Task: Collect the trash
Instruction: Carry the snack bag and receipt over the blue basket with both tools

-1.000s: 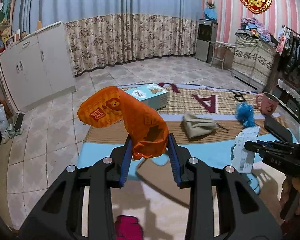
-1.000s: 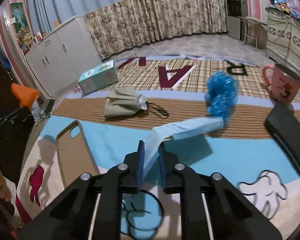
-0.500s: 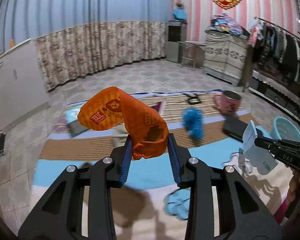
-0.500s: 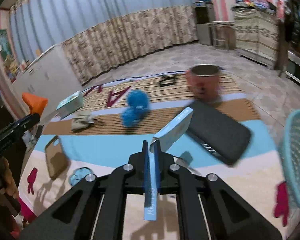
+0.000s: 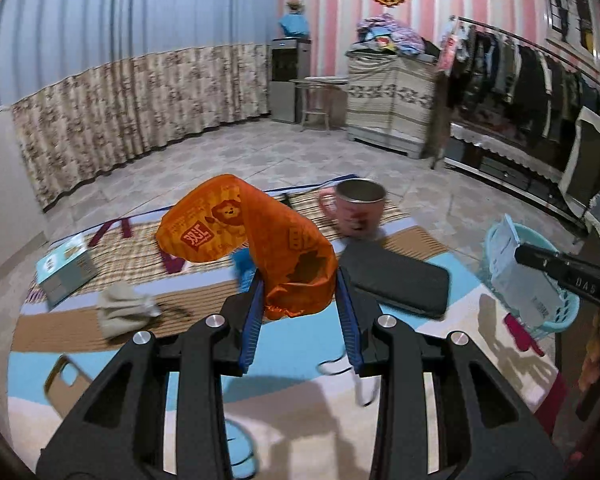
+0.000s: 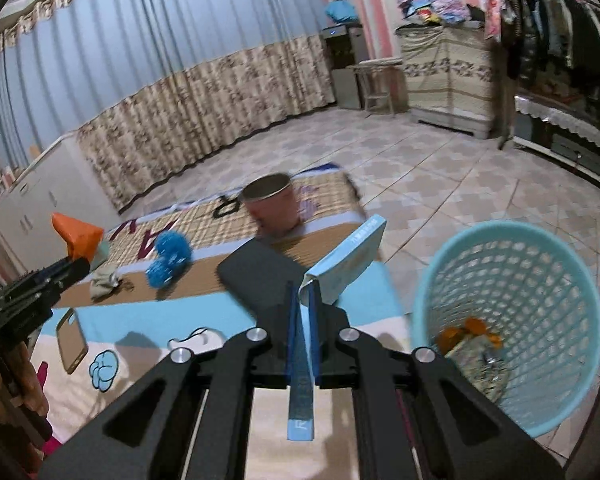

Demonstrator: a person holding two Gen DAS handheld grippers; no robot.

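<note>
Two grippers, two pieces of trash: the left gripper (image 5: 300, 300) is clamped on one orange wrapper (image 5: 252, 240), the right gripper (image 6: 302, 300) pinches one pale blue paper packet (image 6: 346, 258). One mug (image 6: 274, 206), one blue basket (image 6: 512, 300) near right, now swung into view; a second ago only mat showed.

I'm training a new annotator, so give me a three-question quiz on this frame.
1. True or false: the left hand-held gripper holds an orange wrapper.
2. What does the right hand-held gripper pinch? A) blue scrubber B) light blue paper packet C) mug
3. Fill in: the blue basket already contains ____.

Key: 1 true. 2 B, the light blue paper packet. 3 some trash, including orange scraps.
</note>
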